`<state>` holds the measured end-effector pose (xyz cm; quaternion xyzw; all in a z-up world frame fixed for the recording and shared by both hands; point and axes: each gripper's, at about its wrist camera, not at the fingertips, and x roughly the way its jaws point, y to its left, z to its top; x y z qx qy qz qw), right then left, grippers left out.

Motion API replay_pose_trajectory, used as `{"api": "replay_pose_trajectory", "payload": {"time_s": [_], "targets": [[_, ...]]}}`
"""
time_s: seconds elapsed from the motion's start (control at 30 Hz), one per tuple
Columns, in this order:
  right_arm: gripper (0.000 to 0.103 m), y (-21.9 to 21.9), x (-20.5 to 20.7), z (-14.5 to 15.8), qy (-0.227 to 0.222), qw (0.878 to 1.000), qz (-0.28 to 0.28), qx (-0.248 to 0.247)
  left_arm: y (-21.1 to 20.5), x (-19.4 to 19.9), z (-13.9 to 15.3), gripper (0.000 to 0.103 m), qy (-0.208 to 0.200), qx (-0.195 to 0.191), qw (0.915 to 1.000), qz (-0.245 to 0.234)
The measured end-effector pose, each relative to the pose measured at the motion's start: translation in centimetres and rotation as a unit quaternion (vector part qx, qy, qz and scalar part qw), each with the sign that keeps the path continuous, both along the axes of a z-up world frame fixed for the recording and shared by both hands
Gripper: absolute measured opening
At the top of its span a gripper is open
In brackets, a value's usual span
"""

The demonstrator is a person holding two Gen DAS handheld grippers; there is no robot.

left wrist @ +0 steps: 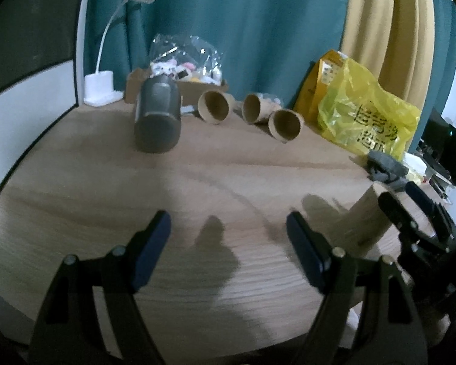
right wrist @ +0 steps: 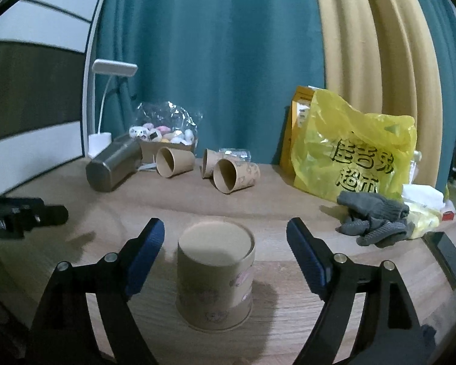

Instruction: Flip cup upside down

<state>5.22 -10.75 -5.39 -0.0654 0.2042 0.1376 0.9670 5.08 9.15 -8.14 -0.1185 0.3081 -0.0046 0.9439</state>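
Standing base-up between wide right gripper (right wrist: pixel 225 255) jaws, cup (right wrist: pixel 215 283); left gripper (left wrist: pixel 228 243) view: wide, nothing held.

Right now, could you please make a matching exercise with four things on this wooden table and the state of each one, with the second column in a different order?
Things:
1. brown paper cup between the right gripper's fingers
2. dark metal cylindrical flask
3. yellow plastic bag with black characters
4. grey knitted gloves

States:
A. lying on its side
B. crumpled in a heap
C. standing upside down, base on top
D. upright against the curtain

Pairs: 1-C, 2-A, 3-D, 4-B
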Motion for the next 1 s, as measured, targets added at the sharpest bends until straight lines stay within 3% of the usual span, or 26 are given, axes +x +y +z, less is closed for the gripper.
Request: {"api": "replay_pose_trajectory", "payload": {"time_s": [0.2,0.6,1.0], "targets": [[0.085,-1.4,-0.7,3.1,0.055,0.998,-0.006,0.026,-1.1,-2.4,2.5,0.08,-0.04,0.012,0.9991,-0.001],[0.085,-2.4,-4.8,6.5,0.049,0.998,-0.005,0.028,-2.0,-7.1,5.9,0.08,-0.076,0.004,0.9971,-0.002],[0.085,-2.5,-5.0,7.0,0.053,0.998,-0.003,0.035,-2.4,-8.6,7.2,0.08,-0.091,0.02,0.9956,0.013]]}}
